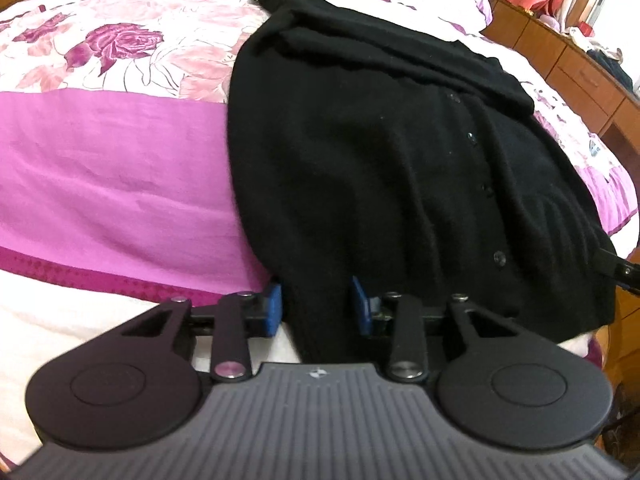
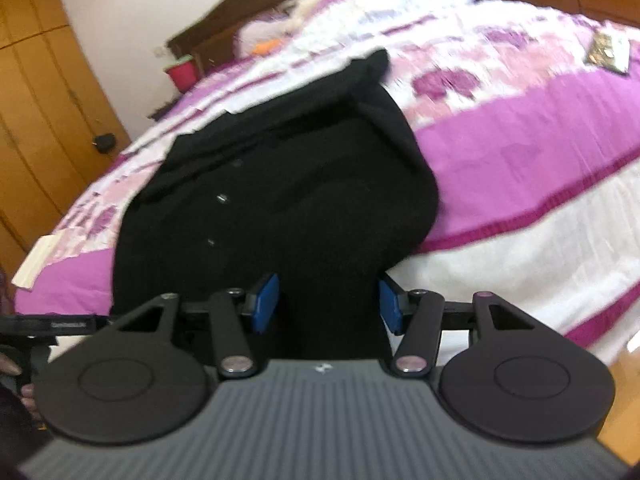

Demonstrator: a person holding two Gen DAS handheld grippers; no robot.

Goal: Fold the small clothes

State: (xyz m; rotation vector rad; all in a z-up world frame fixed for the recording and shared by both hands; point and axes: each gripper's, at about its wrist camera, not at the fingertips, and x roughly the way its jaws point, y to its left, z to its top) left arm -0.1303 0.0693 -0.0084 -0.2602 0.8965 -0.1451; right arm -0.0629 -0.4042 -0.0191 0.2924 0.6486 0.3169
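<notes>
Left gripper (image 1: pixel 318 308): blue pads narrowed onto the near hem of the black cardigan (image 1: pixel 400 160), cloth bunched between them. Right gripper (image 2: pixel 328 304): pads likewise clamp a fold of the same hem. Beyond both claws the cardigan lies spread, buttons up. Farther out, pink floral bedspread (image 1: pixel 100 152); wooden wardrobe (image 2: pixel 36 100) off left.

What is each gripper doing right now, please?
Left gripper: shut on the black cardigan hem.
Right gripper: shut on the same cardigan's hem.
</notes>
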